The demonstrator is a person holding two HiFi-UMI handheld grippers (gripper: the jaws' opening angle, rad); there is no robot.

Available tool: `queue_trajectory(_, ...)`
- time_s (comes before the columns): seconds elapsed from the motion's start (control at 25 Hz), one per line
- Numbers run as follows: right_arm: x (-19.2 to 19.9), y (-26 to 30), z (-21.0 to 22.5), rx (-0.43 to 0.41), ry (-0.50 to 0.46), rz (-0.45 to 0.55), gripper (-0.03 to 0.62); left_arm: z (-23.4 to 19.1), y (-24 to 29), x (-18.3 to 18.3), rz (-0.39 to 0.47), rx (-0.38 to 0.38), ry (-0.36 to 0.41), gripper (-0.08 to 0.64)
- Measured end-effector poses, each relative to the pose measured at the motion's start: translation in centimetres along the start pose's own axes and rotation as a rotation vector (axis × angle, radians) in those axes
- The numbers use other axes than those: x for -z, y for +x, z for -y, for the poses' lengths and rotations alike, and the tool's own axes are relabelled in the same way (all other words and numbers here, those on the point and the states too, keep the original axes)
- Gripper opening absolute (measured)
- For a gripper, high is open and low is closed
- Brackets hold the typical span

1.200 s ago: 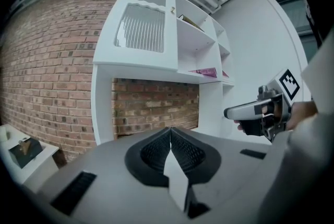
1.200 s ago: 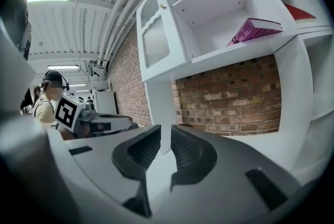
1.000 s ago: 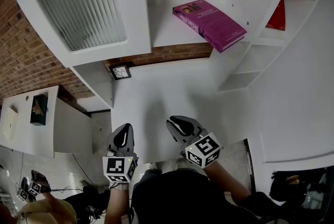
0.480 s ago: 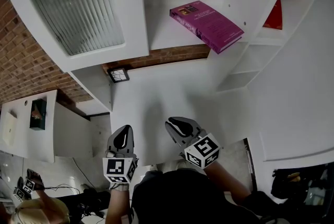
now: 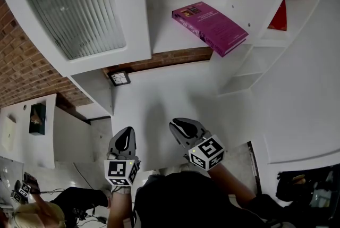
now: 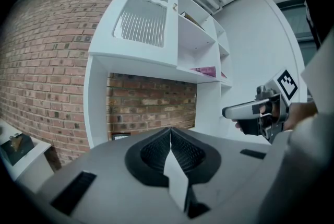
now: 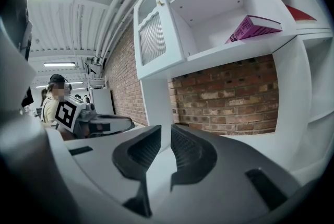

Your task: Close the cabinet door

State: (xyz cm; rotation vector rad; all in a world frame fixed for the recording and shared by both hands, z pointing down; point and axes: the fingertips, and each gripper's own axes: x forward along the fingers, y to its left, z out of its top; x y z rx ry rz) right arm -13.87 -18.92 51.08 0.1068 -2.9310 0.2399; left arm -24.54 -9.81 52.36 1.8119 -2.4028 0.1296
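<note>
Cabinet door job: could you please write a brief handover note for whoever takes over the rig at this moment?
Left claw: shut, empty, low, clear of the door.
Right claw: barely open, empty, beside it.
Cabinet door: swung open, upper left in the head view; purple book lies on the shelf to its right.
Done: nothing yet.
Left: reach the door and push it shut.
</note>
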Motion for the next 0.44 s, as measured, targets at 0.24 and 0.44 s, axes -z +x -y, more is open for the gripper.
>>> queue_trajectory(0.24,-0.22,0.24,0.23,0.000,-0.005,-0.003,0.061,-0.28,0.46,0.12,0.003,0.003,-0.007,0.009)
queue_trajectory(0.44,-0.40,0.61,0.06,0.001,-0.016,-0.010,0.061,-0.58,0.58,0.09,0.005,0.007,-0.010,0.009)
